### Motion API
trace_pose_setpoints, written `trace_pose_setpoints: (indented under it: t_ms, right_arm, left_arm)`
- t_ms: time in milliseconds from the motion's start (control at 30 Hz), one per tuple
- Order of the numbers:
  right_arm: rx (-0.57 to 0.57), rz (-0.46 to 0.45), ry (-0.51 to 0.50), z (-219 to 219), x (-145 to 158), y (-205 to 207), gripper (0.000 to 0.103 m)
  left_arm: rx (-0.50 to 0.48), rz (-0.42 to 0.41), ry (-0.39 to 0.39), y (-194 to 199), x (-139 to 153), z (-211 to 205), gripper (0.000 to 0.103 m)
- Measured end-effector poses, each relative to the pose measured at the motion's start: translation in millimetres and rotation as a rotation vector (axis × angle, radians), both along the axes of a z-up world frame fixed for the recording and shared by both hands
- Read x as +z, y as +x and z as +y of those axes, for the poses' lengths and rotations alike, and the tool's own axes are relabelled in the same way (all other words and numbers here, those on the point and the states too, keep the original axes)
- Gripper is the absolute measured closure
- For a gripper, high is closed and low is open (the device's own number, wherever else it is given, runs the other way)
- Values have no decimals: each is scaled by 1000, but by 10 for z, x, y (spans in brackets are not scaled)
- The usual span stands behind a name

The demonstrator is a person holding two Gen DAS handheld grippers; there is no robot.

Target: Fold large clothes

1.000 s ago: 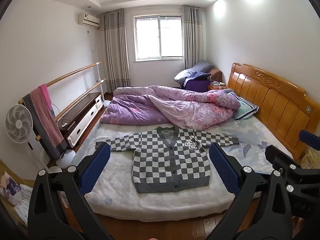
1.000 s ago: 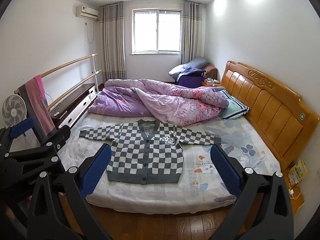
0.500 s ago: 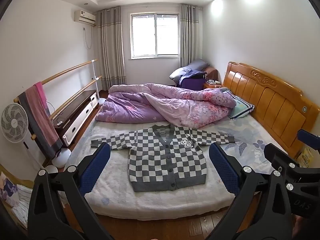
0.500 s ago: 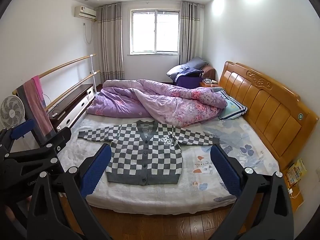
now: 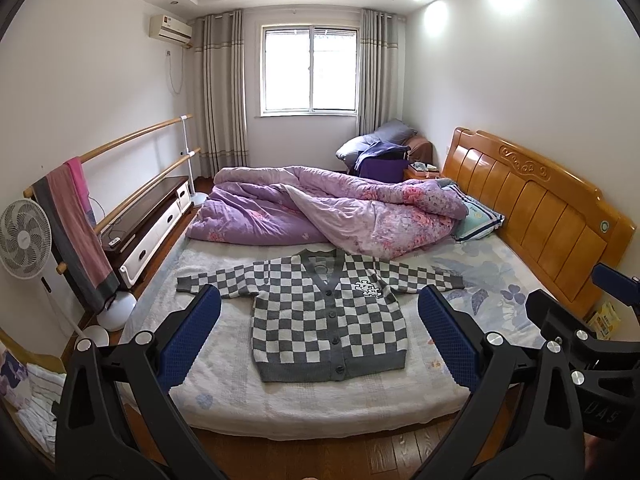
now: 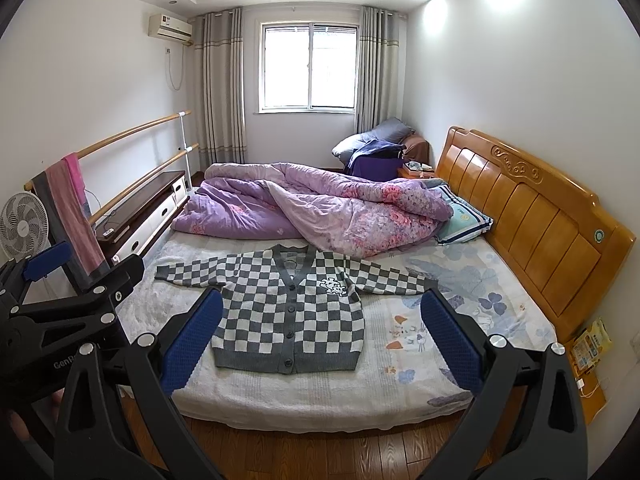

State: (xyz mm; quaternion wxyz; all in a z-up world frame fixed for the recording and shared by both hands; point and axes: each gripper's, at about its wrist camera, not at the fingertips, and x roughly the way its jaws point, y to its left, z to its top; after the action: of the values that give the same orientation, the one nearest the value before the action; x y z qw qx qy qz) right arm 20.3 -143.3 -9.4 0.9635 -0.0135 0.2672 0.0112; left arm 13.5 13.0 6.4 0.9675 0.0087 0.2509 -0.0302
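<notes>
A grey-and-white checked cardigan (image 5: 324, 316) (image 6: 290, 316) lies flat and buttoned on the bed, sleeves spread out to both sides, hem toward me. My left gripper (image 5: 318, 320) is open, held in the air well short of the bed, nothing between its blue pads. My right gripper (image 6: 320, 322) is open too, equally far back and empty. The right gripper's body shows at the right edge of the left wrist view, and the left gripper's body at the left edge of the right wrist view.
The bed (image 5: 304, 404) has a wooden headboard (image 5: 540, 208) on the right. A crumpled purple quilt (image 5: 320, 212) lies just behind the cardigan. A fan (image 5: 24, 240), a rail with a draped towel (image 5: 76, 232) and a low cabinet (image 5: 156, 216) line the left side. Wooden floor lies in front.
Both grippers have drawn slightly back and tilted up, so the bed and cardigan sit a little lower and smaller in view. The cardigan has not moved. Both grippers stay open.
</notes>
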Motion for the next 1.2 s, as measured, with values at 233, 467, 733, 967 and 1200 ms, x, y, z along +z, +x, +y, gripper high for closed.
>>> trace_pose_setpoints:
  t_ms: [233, 467, 733, 967, 1200]
  right_arm:
    - [1, -5, -9, 18, 19, -1, 7]
    - [-1, -3, -6, 11, 10, -12, 7]
    - [-1, 8, -3, -16, 5, -5, 7]
    - [1, 7, -4, -39, 28, -14, 7]
    - [0, 6, -4, -37, 20, -21, 7]
  left_arm:
    - [1, -17, 6, -40, 21, -27, 5]
    - [0, -14, 3, -60, 28, -34, 5]
    - [4, -11, 4, -140, -4, -79, 5]
    - [4, -11, 3, -148, -4, -66, 5]
    - [6, -9, -1, -169, 11, -58, 5]
